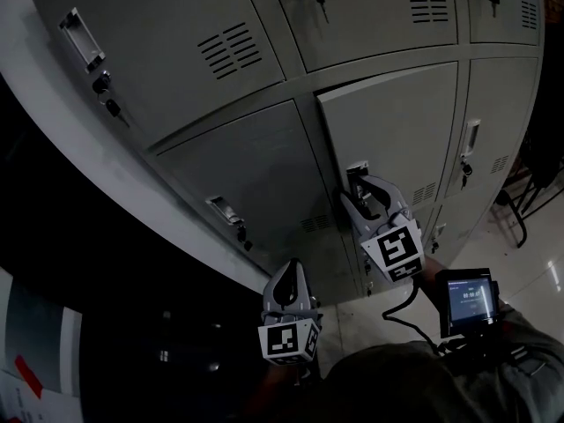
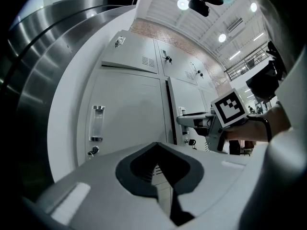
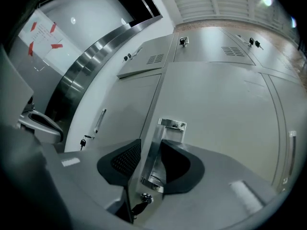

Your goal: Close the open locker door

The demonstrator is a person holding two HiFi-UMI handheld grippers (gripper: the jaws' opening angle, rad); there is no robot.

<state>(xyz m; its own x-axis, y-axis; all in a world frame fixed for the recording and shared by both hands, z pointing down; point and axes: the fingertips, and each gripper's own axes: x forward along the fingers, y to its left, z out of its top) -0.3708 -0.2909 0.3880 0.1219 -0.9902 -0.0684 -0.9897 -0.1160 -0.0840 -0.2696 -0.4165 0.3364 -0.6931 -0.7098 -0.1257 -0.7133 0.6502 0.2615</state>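
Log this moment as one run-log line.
locker door: ajar | right gripper: shut on handle | left gripper: shut, empty, off door

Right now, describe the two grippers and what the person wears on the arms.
Both grippers, left and right, have pale grey curved jaws with black pads inside. Each carries a white cube printed with black square markers. A black cable loops from the right one to a small lit screen by the wrist. The sleeve is dark.

Lt grey locker door (image 1: 388, 122), chrome handle (image 3: 156, 150)
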